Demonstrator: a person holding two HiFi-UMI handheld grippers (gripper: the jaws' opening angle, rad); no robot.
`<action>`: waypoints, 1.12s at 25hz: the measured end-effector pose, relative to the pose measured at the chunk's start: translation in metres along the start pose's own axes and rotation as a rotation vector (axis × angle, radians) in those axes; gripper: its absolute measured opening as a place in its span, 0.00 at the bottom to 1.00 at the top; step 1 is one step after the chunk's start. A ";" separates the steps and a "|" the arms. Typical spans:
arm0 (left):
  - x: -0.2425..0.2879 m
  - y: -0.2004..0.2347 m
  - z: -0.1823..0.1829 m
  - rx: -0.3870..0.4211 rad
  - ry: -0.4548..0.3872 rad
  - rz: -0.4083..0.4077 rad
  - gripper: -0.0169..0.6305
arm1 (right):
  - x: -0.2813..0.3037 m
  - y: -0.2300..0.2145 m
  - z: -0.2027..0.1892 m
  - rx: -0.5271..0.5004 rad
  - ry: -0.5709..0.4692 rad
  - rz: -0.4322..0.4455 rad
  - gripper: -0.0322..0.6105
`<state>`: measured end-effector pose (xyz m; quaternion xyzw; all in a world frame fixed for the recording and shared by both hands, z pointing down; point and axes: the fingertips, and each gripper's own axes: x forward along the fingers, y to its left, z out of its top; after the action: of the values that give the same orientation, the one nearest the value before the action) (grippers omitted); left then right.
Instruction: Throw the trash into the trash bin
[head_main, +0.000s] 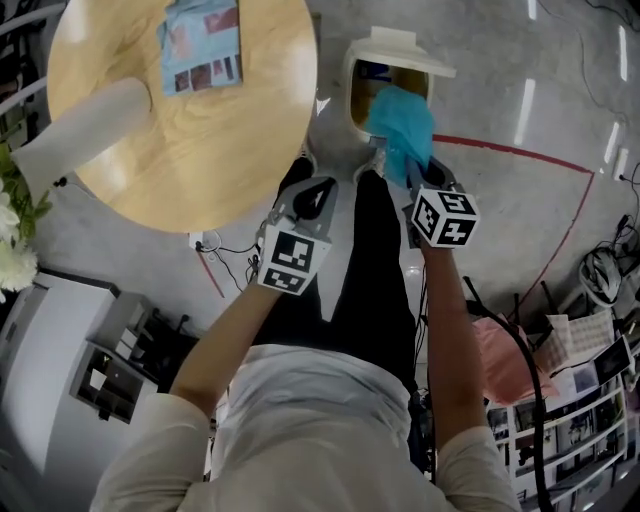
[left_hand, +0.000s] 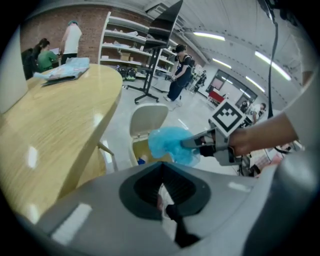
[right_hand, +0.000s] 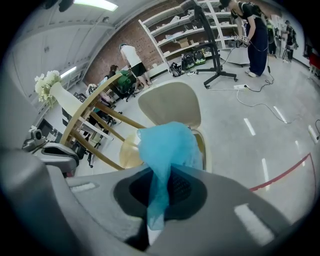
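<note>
The round wooden table (head_main: 200, 130) lies beyond and to the left of the left jaws. The open trash bin (head_main: 350, 90), lid tipped back, sits straight ahead of the right jaws. The crumpled blue plastic bag (head_main: 403, 125) hangs over the bin's mouth, so letting go should drop it in. The right gripper (head_main: 405, 172) has its jaws pinched tight on the bag's tail. The left gripper (head_main: 312, 198) waits beside it, jaws pressed together. A pale sliver shows in their seam, and I can't say what it is.
</note>
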<state>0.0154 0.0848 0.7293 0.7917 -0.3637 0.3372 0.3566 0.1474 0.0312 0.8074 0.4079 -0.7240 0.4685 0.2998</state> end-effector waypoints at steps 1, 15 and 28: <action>0.002 0.001 -0.001 0.001 -0.011 0.012 0.04 | 0.004 -0.002 0.000 0.000 -0.004 0.000 0.06; 0.032 0.005 -0.036 -0.029 -0.014 0.028 0.04 | 0.051 -0.017 -0.021 -0.011 -0.015 0.017 0.06; 0.052 0.001 -0.055 -0.081 0.000 0.013 0.04 | 0.084 -0.033 -0.029 -0.010 -0.013 -0.004 0.06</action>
<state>0.0266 0.1112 0.7992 0.7743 -0.3822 0.3245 0.3861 0.1367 0.0243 0.9013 0.4110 -0.7276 0.4614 0.2980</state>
